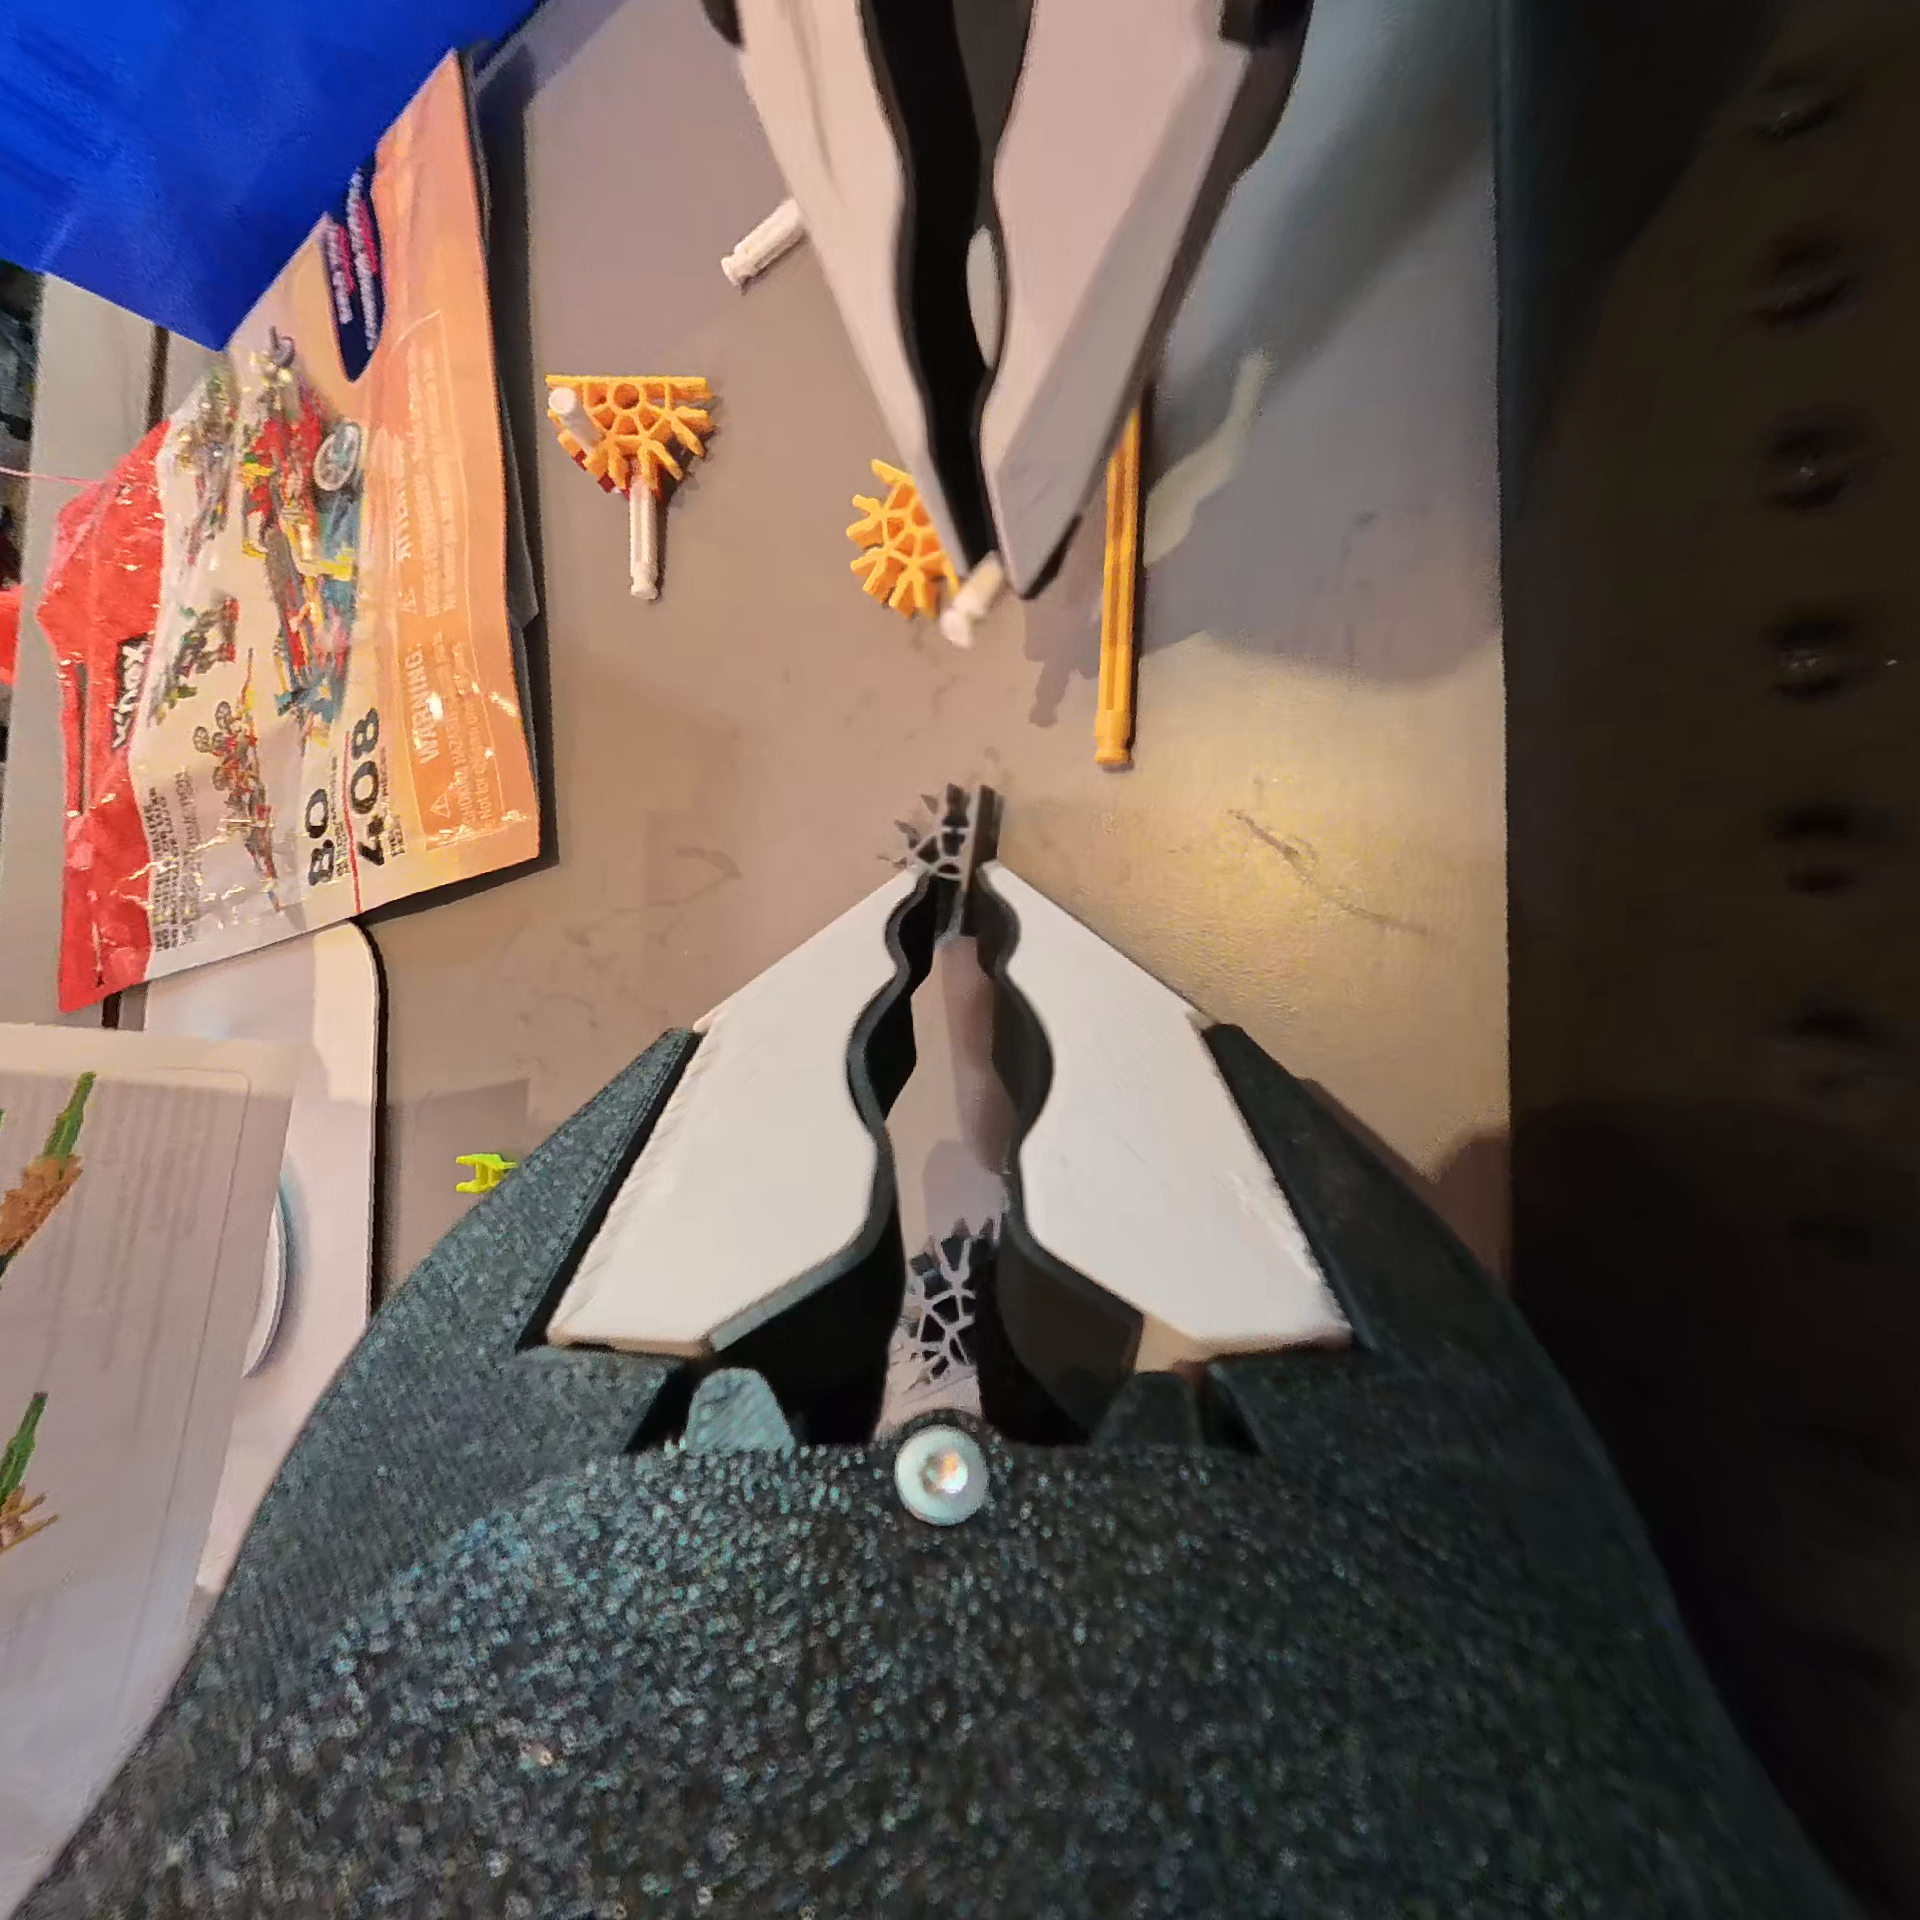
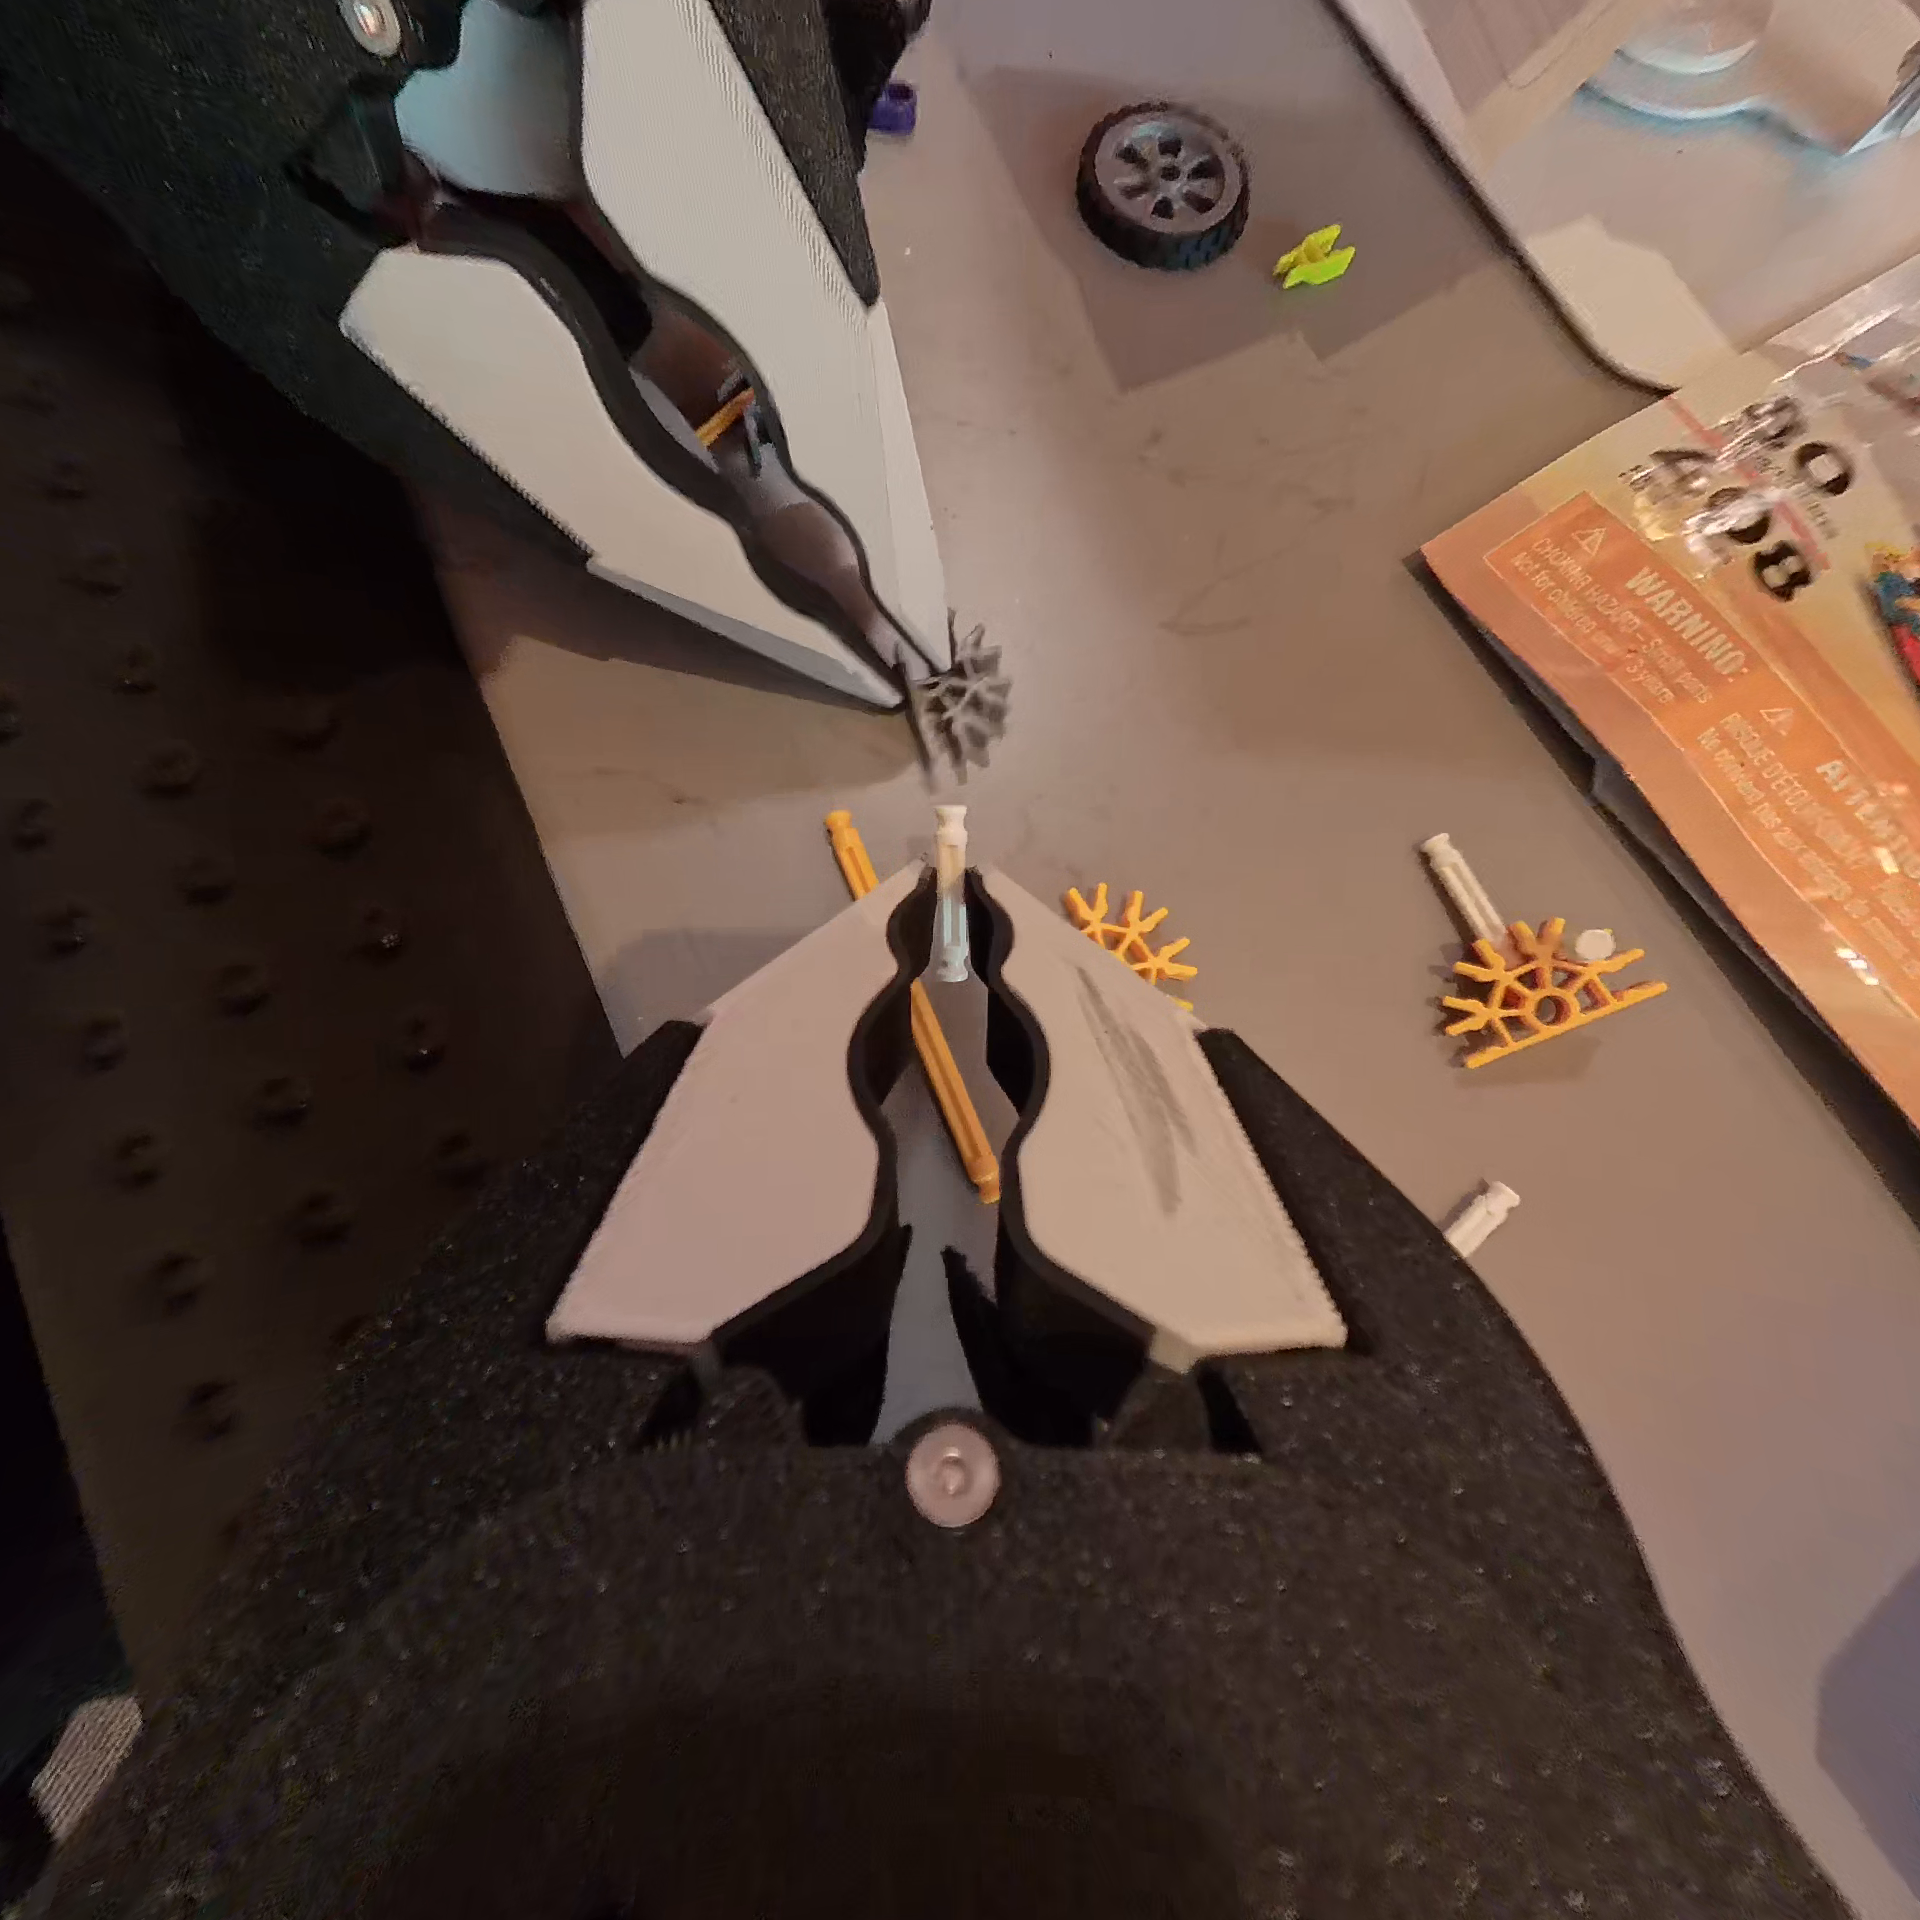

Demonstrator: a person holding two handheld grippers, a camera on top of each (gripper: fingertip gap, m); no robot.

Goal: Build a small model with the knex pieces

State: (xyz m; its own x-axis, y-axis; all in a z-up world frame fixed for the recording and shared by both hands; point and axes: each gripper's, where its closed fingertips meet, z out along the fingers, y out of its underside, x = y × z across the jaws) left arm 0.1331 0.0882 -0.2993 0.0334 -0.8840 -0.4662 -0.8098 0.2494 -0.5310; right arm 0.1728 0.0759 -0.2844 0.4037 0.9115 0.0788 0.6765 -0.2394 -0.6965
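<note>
My left gripper [image 1: 954, 883] is shut on a grey spoked connector [image 1: 951, 836], held above the grey table; it shows from the side in the right wrist view [image 2: 961, 707]. My right gripper [image 2: 948, 878] is shut on a short white rod [image 2: 950, 894], whose tip points at the grey connector a small gap away. In the left wrist view the right gripper [image 1: 987, 582] comes in from the top with the white rod [image 1: 971, 603]. A yellow rod [image 2: 935, 1049] and a yellow fan connector [image 2: 1138, 940] lie on the table under the right gripper.
A yellow and red connector cluster with white rods [image 2: 1527, 987] lies to the right, a loose white rod [image 2: 1481, 1214] near it. A black toy wheel [image 2: 1164, 187], a lime clip [image 2: 1311, 258], a printed toy bag [image 2: 1714, 665] and an instruction sheet [image 1: 104, 1299] lie around. A dark studded surface [image 2: 208, 831] borders the table.
</note>
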